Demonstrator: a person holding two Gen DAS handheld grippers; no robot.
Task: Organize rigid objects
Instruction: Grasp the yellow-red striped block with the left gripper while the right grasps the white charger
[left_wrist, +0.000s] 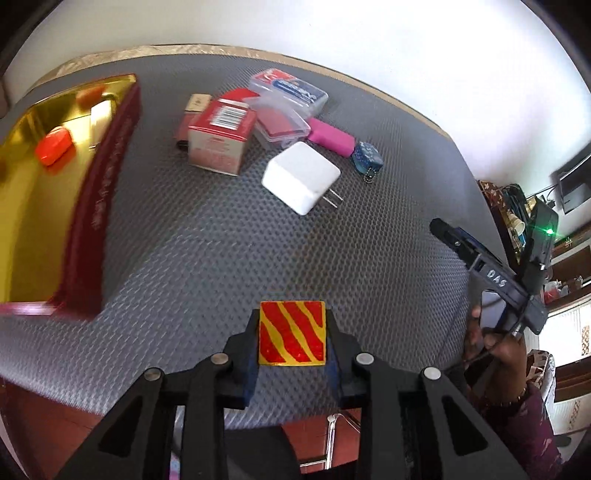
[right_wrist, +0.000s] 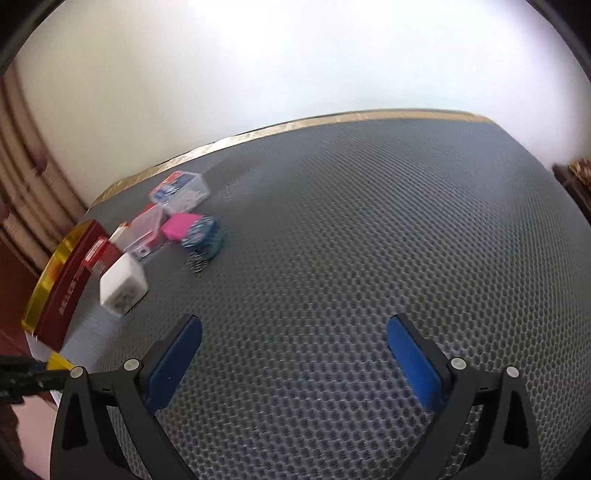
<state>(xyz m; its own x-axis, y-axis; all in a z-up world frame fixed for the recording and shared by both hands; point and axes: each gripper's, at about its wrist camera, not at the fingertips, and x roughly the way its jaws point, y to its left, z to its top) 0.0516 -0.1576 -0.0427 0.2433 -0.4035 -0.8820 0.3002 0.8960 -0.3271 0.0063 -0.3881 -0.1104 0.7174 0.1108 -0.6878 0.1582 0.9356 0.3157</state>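
Jaws of the left gripper (left_wrist: 291, 334) are clenched on a square tile (left_wrist: 292, 333) striped red and yellow, its two side edges pressed by the blue pads, held above the grey honeycomb mat (left_wrist: 184, 251) on the bench. The right gripper (right_wrist: 294, 360) hangs released over bare mat, its blue pads (right_wrist: 177, 360) spread wide with nothing between them and nothing touching them. Further out lies a white charger (left_wrist: 301, 177) with its prongs pointing right. Behind it sits a red tin (left_wrist: 221, 136), and beside that two clear plastic cases (left_wrist: 286, 107), one leaning on the other, then a pink block (left_wrist: 330, 138) touching a small blue pouch (left_wrist: 365, 155). Off to the left stands a red box (left_wrist: 107, 177) with a gold lining, an orange piece (left_wrist: 54, 146) lying inside it.
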